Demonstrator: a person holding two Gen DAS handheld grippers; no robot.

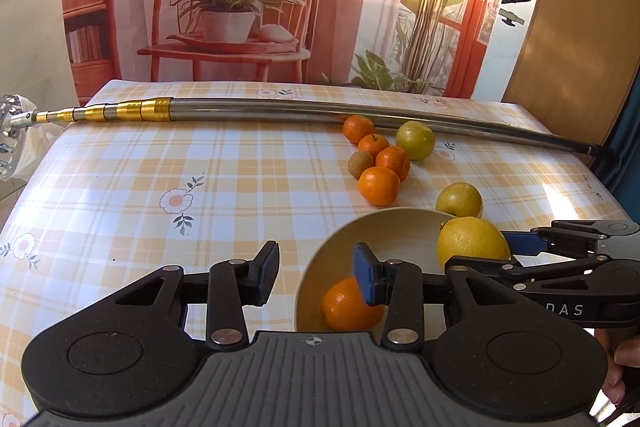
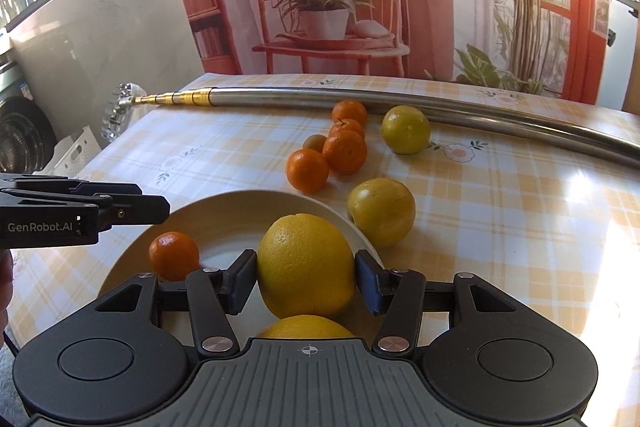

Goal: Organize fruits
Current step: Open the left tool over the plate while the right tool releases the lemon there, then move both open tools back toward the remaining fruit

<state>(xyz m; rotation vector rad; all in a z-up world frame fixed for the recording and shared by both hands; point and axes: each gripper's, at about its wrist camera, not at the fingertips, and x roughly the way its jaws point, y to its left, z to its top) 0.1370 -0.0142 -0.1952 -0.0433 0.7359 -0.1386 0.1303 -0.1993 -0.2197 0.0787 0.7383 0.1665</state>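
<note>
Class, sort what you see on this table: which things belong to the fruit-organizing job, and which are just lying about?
Belongs to the job:
- bowl
- large lemon held in the right tool
- small orange in the bowl
- loose oranges
- yellow-green fruits
- small brown fruit
- left tool, open

Just lying about:
- telescopic metal pole
- checked tablecloth

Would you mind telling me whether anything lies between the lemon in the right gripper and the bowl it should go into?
Nothing visible does. The right gripper holds the lemon directly over the bowl, where one orange sits off to the left side.
</note>
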